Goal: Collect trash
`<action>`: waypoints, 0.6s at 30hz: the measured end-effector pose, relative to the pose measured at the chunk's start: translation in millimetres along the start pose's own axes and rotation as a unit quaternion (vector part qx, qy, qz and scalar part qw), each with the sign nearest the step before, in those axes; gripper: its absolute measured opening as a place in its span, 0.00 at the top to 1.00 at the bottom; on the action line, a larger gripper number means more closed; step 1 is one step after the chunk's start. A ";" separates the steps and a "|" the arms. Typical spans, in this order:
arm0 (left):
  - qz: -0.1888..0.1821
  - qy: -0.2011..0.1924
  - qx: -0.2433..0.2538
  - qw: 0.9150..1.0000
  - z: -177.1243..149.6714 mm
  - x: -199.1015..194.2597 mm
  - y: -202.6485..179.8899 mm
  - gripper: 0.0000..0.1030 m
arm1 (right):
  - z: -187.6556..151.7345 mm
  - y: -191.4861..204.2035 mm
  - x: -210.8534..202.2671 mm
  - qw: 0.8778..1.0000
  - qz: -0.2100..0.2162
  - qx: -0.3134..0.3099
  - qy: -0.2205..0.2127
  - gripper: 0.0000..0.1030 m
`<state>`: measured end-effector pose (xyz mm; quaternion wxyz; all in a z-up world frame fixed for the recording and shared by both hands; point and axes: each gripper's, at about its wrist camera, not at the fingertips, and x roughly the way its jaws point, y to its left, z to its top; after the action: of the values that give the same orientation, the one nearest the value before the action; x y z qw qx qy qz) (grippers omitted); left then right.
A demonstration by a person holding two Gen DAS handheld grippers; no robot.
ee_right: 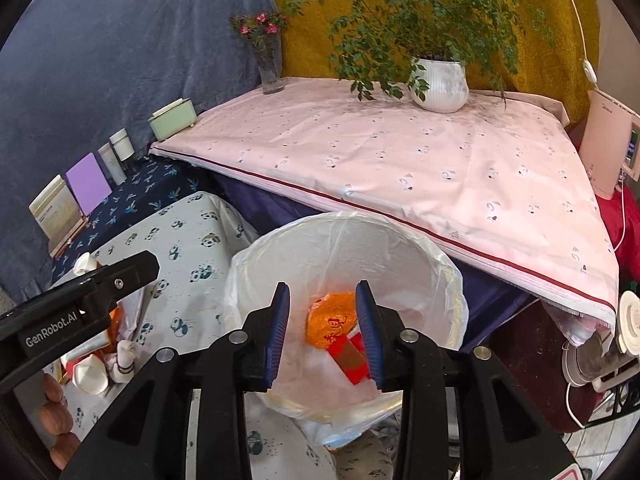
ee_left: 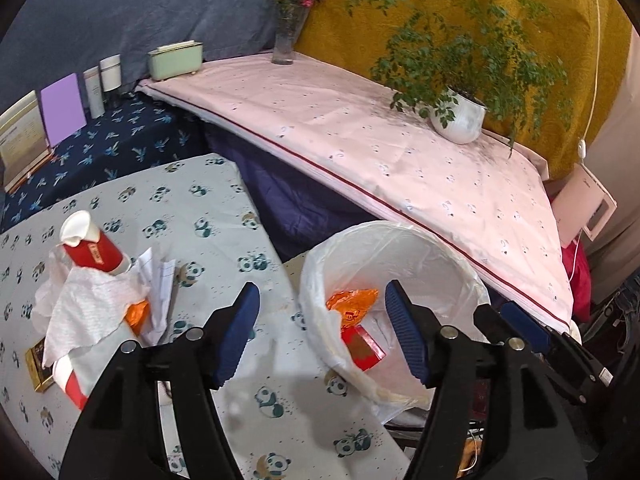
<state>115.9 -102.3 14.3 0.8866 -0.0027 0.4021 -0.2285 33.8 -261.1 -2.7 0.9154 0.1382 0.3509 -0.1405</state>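
A white bin (ee_left: 460, 276) (ee_right: 400, 240) lined with a plastic bag stands beside the panda-print table (ee_left: 224, 216). An orange wrapper (ee_left: 352, 300) (ee_right: 332, 320) and a red packet (ee_left: 366, 346) (ee_right: 350, 358) lie in it. On the table's left lies a trash pile: a red-and-white paper cup (ee_left: 92, 246), crumpled tissue (ee_left: 84, 312), folded paper (ee_left: 160, 280), a second cup (ee_left: 70, 380) and a small gold box (ee_left: 36, 364). My left gripper (ee_left: 322, 336) is open and empty at the table edge beside the bin. My right gripper (ee_right: 322, 334) is open and empty above the bin.
A pink-covered higher table (ee_left: 400, 160) behind the bin bears a potted plant (ee_left: 460, 116), a flower vase (ee_left: 286, 36) and a green box (ee_left: 174, 60). Bottles (ee_left: 102, 80) and cards (ee_left: 64, 108) stand on a dark blue shelf at left. A pink appliance (ee_right: 608, 148) stands right.
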 end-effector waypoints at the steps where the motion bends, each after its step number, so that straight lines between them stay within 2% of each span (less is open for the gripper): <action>1: 0.003 -0.001 -0.005 1.000 -1.5 -2.8 4.9 0.39 | 0.3 2.8 -1.3 1.000 0.002 -0.002 0.000 0.67; 3: 0.011 -0.005 -0.016 1.000 -4.0 -9.7 16.7 0.35 | -0.1 10.8 -4.9 1.000 0.008 -0.008 -0.002 0.66; 12: 0.057 -0.014 -0.057 0.997 -15.8 -39.0 73.4 0.30 | -5.6 59.5 -16.3 0.998 0.043 -0.045 -0.001 0.60; 18: 0.103 -0.015 -0.075 0.992 -26.8 -57.2 115.7 0.25 | -14.5 104.0 -19.8 0.994 0.072 -0.081 0.007 0.60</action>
<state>110.6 29.5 15.0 0.9088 -0.0311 0.4025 -0.1056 47.7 -156.9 16.5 0.9289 0.0894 0.3567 -0.0444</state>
